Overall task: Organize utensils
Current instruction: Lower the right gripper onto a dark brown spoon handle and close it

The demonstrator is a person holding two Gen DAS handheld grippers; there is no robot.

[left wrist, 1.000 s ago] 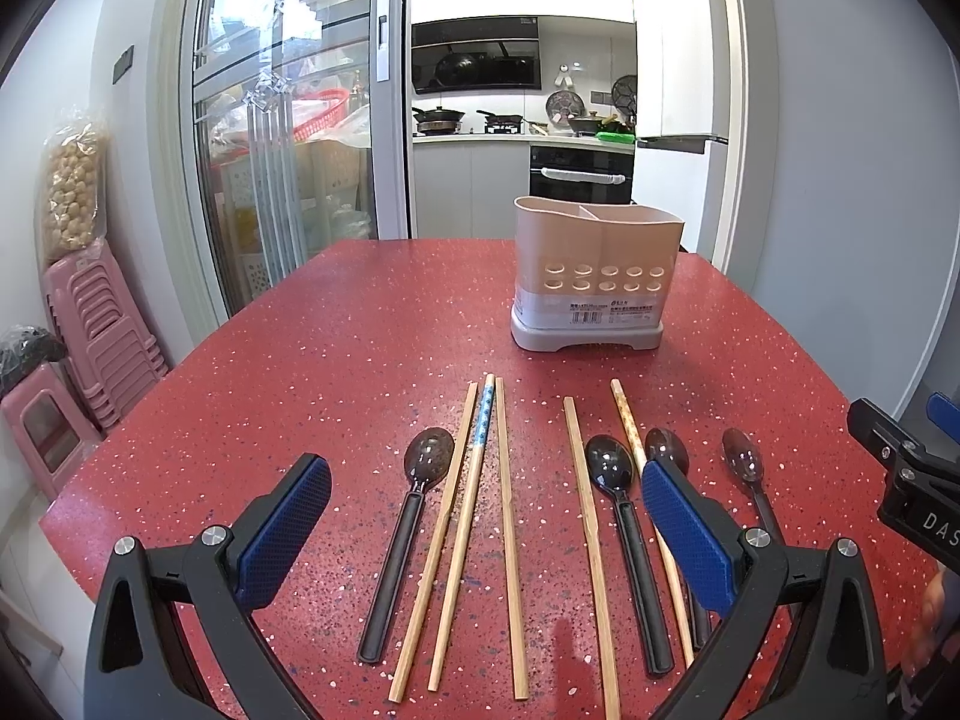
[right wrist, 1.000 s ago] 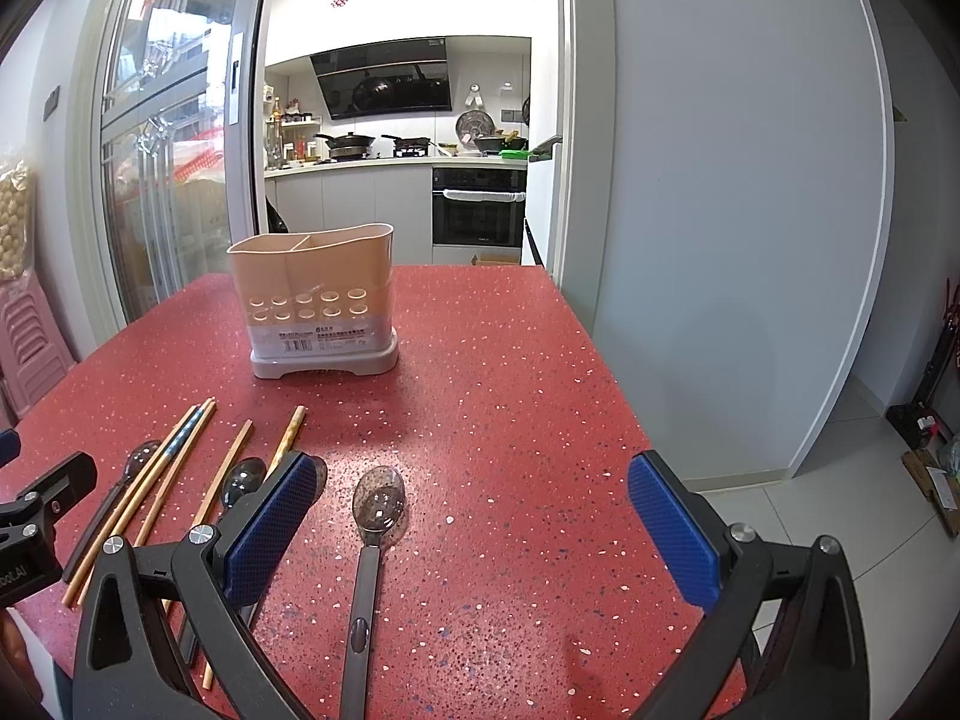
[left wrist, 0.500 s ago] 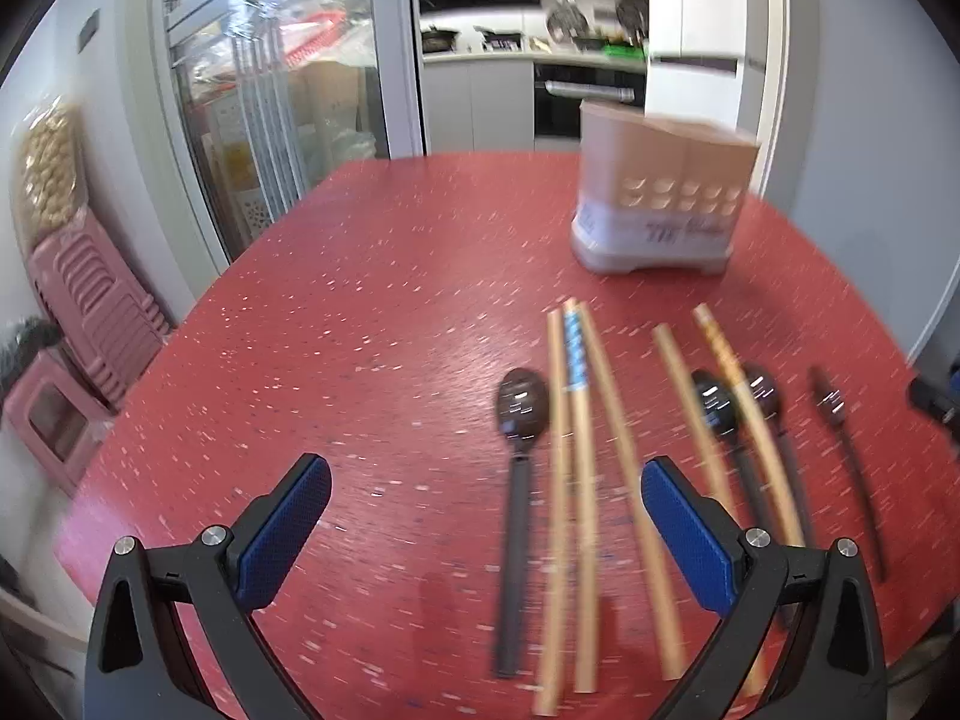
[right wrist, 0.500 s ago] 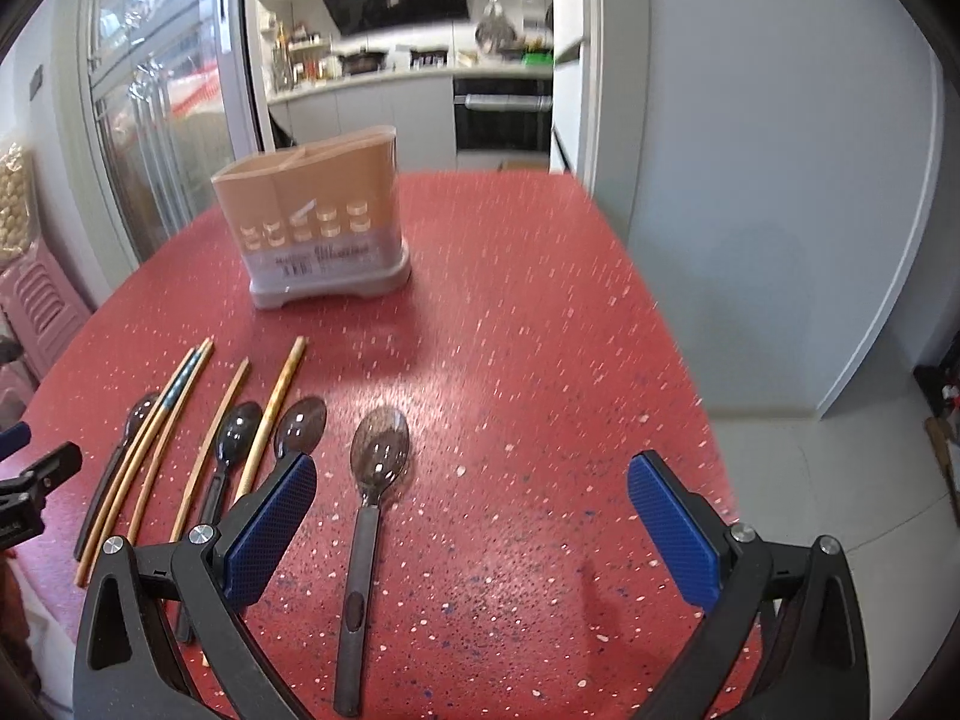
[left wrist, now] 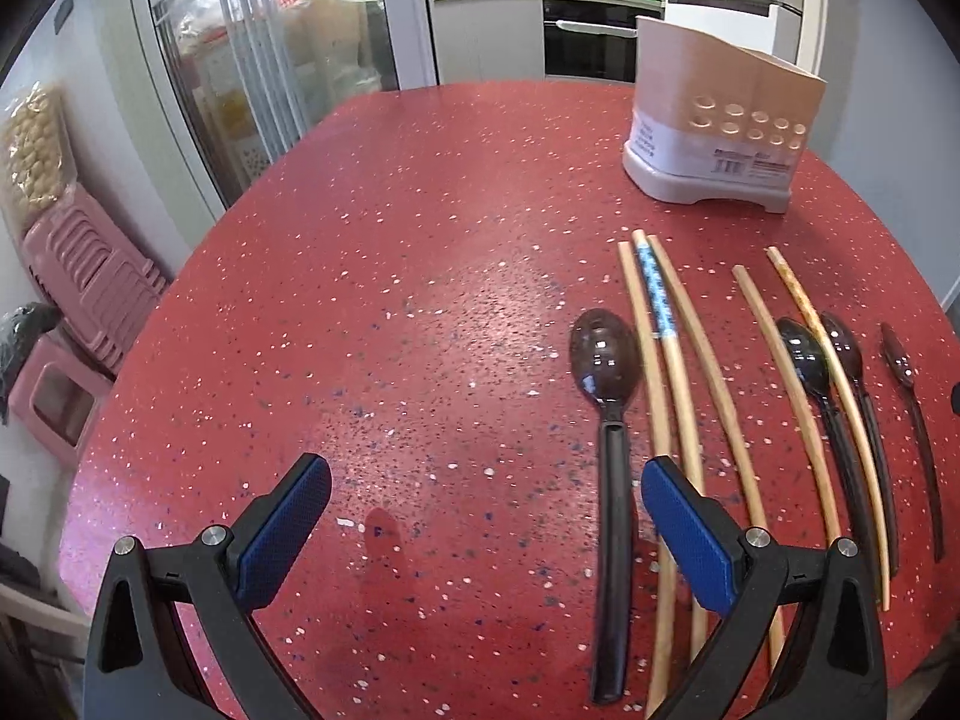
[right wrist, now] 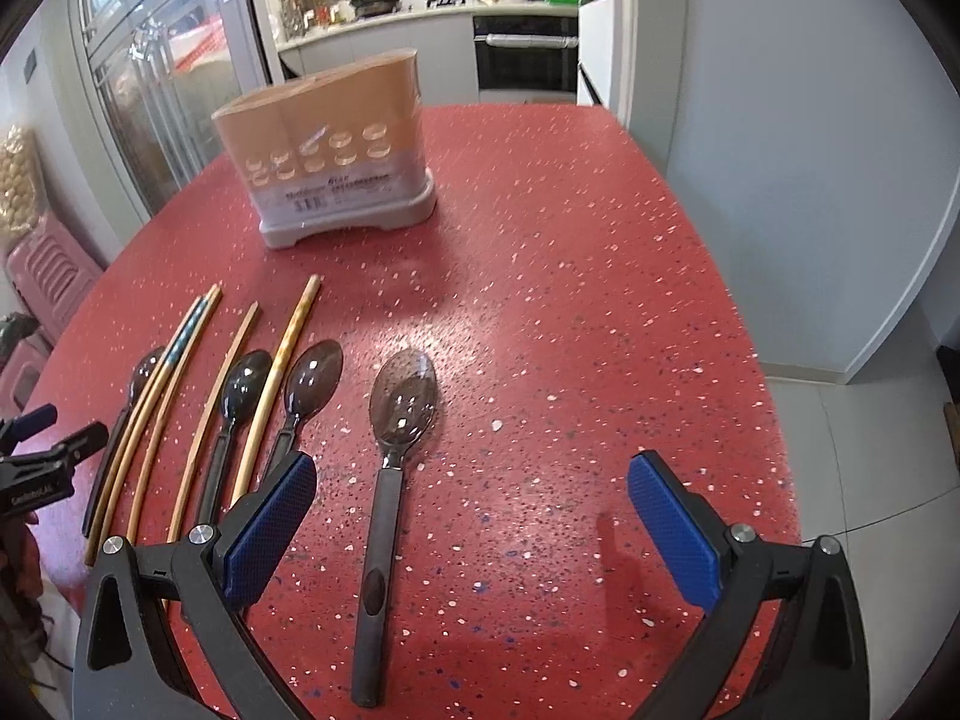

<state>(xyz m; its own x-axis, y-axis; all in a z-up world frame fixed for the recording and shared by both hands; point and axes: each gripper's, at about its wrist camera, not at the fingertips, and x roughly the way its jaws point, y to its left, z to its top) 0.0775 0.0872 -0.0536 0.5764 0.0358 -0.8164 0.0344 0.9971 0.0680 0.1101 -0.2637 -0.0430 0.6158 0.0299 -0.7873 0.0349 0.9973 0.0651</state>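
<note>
- Here, on a red speckled desk (left wrist: 420,276), four dark spoons and five chopsticks lie side by side, handles toward the person, apparently laid out so each can be picked up singly
- The left tongs (left wrist: 486,516) hover spread wide and empty, low over the near edge; their right pad sits just beside the handle of the leftmost spoon (left wrist: 606,396), which suggests that spoon is the first target
- The right tongs (right wrist: 474,510) are likewise wide apart with nothing held, and the rightmost spoon (right wrist: 396,438) lies between the pads, set apart from the rest
- A beige utensil holder (right wrist: 336,144) stands upright at the far side, well apart from the row; it appears to be where the pieces are meant to go, and none looks to be in it yet
- Three chopsticks (left wrist: 666,336) lie touching one another and hard against the leftmost spoon, so a clean grip there could snag a neighbour
- Stacked pink stools (left wrist: 78,276) stand off the desk, out of the way
</note>
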